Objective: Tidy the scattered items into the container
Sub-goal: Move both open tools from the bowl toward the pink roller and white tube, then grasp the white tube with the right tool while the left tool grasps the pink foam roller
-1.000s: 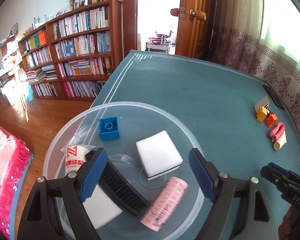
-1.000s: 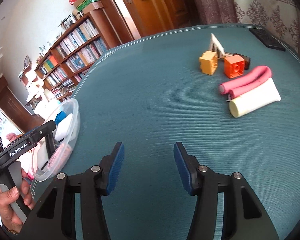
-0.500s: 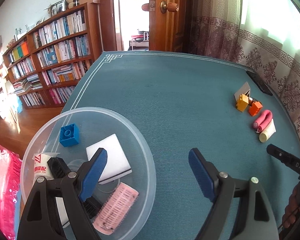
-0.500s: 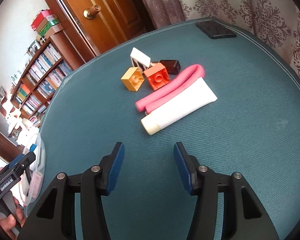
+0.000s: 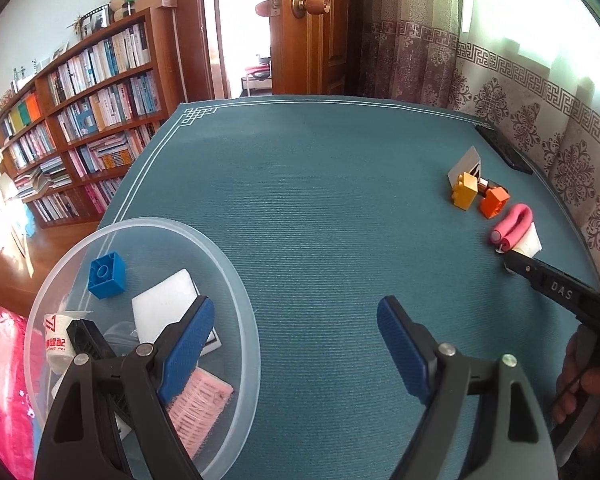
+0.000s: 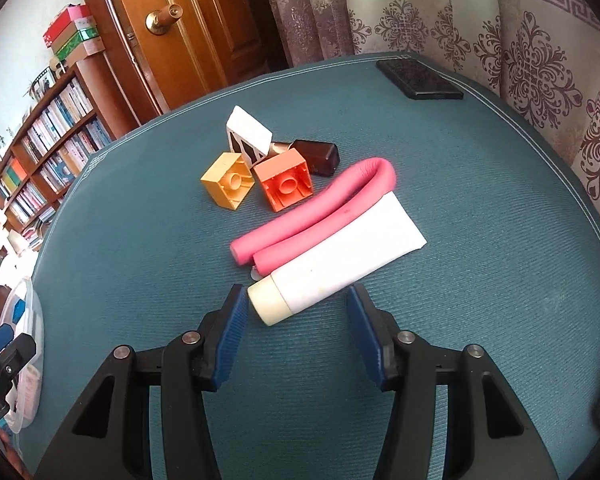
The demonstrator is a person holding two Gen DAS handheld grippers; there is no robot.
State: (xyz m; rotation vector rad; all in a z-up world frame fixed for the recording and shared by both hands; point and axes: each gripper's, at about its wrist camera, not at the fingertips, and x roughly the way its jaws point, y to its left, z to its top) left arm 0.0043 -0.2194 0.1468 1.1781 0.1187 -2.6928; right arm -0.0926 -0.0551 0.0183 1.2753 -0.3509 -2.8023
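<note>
Bowl (image 5: 236, 280) lower left holds several items already. Pile left: white tube (image 6: 336, 264), pink roller (image 6: 320, 216), blocks. Right gripper (image 6: 296, 312) spread wide at tube cap; left gripper (image 5: 292, 344) wide, empty.

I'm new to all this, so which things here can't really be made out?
- Brush, left view: left claw covers most of it.
- Gold item, right view: mostly hidden between white block and brown bottle.
- Bowl, right view: cut by the frame edge, contents too small.
- Roll label, left view: unreadable.
</note>
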